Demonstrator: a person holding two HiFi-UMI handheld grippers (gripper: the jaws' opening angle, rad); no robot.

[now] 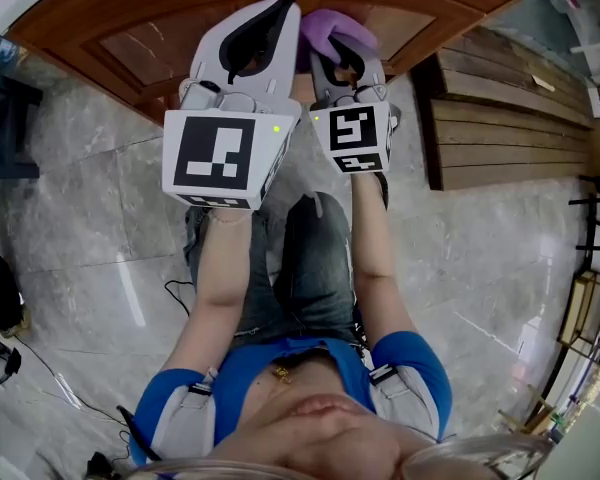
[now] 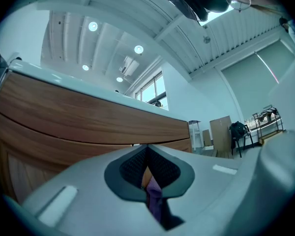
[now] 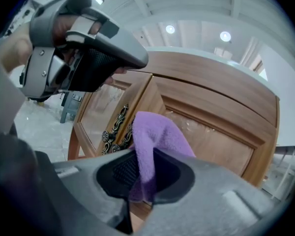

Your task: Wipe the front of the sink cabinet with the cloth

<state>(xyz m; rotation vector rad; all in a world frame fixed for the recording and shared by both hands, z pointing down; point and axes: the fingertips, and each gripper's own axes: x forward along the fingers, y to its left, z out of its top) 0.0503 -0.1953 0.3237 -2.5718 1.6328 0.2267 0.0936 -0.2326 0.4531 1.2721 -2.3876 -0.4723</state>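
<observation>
The purple cloth (image 1: pixel 337 30) (image 3: pixel 156 132) bunches up out of my right gripper (image 1: pixel 336 60) (image 3: pixel 143 177), which is shut on it, close against the wooden sink cabinet front (image 1: pixel 150 50) (image 3: pixel 221 132). My left gripper (image 1: pixel 277 10) (image 2: pixel 147 173) hangs just left of it, jaws shut and holding nothing, its tip near the seam between the two doors. In the right gripper view the left gripper (image 3: pixel 130 58) sits at upper left. A sliver of the cloth (image 2: pixel 155 200) shows through the left jaws, with the cabinet (image 2: pixel 64 127) beyond.
Ornate metal door handles (image 3: pixel 115 129) sit at the cabinet's centre seam. A stack of wooden planks (image 1: pixel 510 118) lies on the marble floor to the right of the cabinet. Black cables (image 1: pixel 40 368) trail at lower left and a dark object (image 1: pixel 0 118) stands at the left edge.
</observation>
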